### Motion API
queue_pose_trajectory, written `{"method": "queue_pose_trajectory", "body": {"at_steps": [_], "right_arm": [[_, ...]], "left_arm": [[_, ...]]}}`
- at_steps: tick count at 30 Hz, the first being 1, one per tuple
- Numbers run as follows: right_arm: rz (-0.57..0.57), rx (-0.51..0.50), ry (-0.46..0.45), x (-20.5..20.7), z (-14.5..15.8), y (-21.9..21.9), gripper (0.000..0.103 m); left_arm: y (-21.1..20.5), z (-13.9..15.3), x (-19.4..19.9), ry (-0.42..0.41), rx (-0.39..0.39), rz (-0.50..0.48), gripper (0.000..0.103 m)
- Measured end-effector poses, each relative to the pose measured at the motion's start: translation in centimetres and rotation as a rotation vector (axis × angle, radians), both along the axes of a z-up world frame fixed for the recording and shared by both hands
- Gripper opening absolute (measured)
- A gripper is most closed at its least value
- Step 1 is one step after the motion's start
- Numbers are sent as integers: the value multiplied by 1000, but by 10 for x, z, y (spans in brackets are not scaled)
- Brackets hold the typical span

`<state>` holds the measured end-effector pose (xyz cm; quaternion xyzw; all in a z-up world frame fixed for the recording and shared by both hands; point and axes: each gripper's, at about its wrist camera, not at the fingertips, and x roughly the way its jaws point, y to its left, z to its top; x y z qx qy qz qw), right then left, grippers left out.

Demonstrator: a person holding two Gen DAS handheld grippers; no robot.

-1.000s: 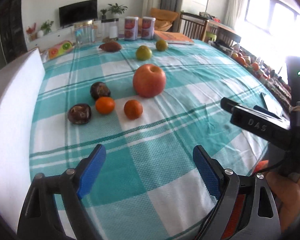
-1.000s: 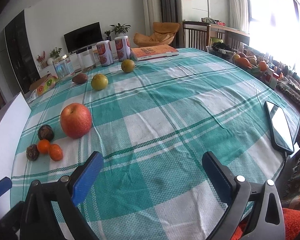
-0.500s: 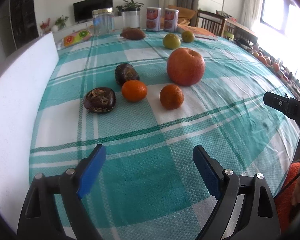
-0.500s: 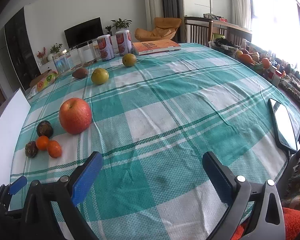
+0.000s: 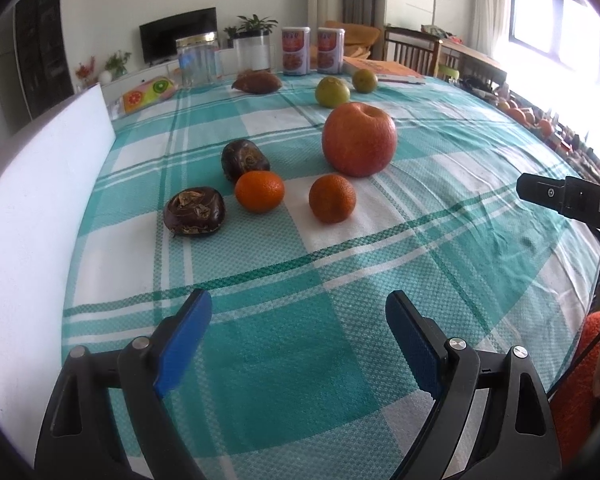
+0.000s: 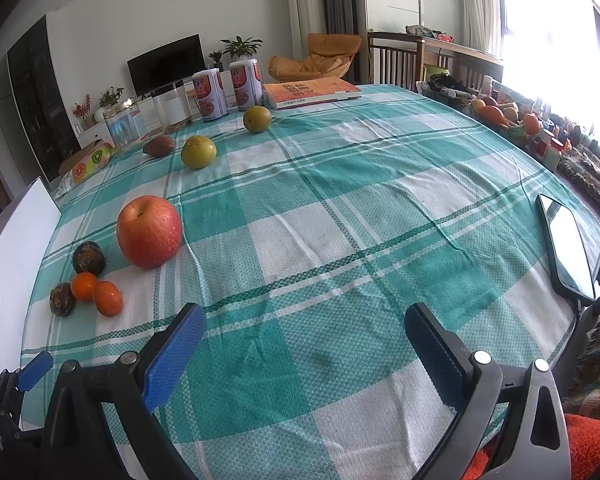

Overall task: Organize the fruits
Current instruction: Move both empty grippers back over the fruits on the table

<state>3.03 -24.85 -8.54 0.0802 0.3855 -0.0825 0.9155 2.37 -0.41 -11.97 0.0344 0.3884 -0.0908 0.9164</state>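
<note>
Fruits: nine pieces lie loose on the checked cloth of the desk point(image 5: 480, 184), none gripped; a near cluster sits toward the left edge, the rest lie farther back.
Left hand-held gripper point(image 5: 298, 344): jaws wide apart, empty, low over the cloth, aimed at the near cluster.
Right hand-held gripper point(image 6: 305, 350): jaws wide apart, empty, over bare cloth, well apart from any fruit.
Near row: wrinkled dark fruit point(image 5: 194, 211), left tangerine point(image 5: 259, 191) and right tangerine point(image 5: 332, 198), standing close together.
Risk, near row: a wide jaw closing on one tangerine would likely nudge its neighbour; round fruit on cloth probably rolls.
Second row: second dark fruit point(image 5: 244, 159) just behind the left tangerine; apple point(image 5: 359, 139) just behind the right one.
Risk, apple: the largest and probably heaviest piece; an off-centre pinch on its smooth curve could let it slip.
White panel point(image 5: 32, 216): stands along the left edge; fruit pushed leftward may run against it.
Phone point(image 6: 568, 248): lies at the right rim, overhanging slightly; a sweep of the right gripper could knock it off.
Far row: brown fruit point(image 5: 257, 81), green citrus point(image 5: 332, 92), second citrus point(image 5: 365, 80), near two cans point(image 5: 314, 50); a long reach risks tipping those.
</note>
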Motion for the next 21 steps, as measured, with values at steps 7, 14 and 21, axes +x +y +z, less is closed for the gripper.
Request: {"method": "queue_pose_trajectory", "body": {"at_steps": [7,14,21], "right_arm": [[0,2,-4,0,0,-1,100],[0,2,-4,0,0,-1,100],[-1,3,-4,0,0,-1,100]], "left_arm": [[6,2,-2,-21,-62,-11,90],[7,1,0,-13,-80,-6,90],[8,2,-2,-24,-95,-22,90]]}}
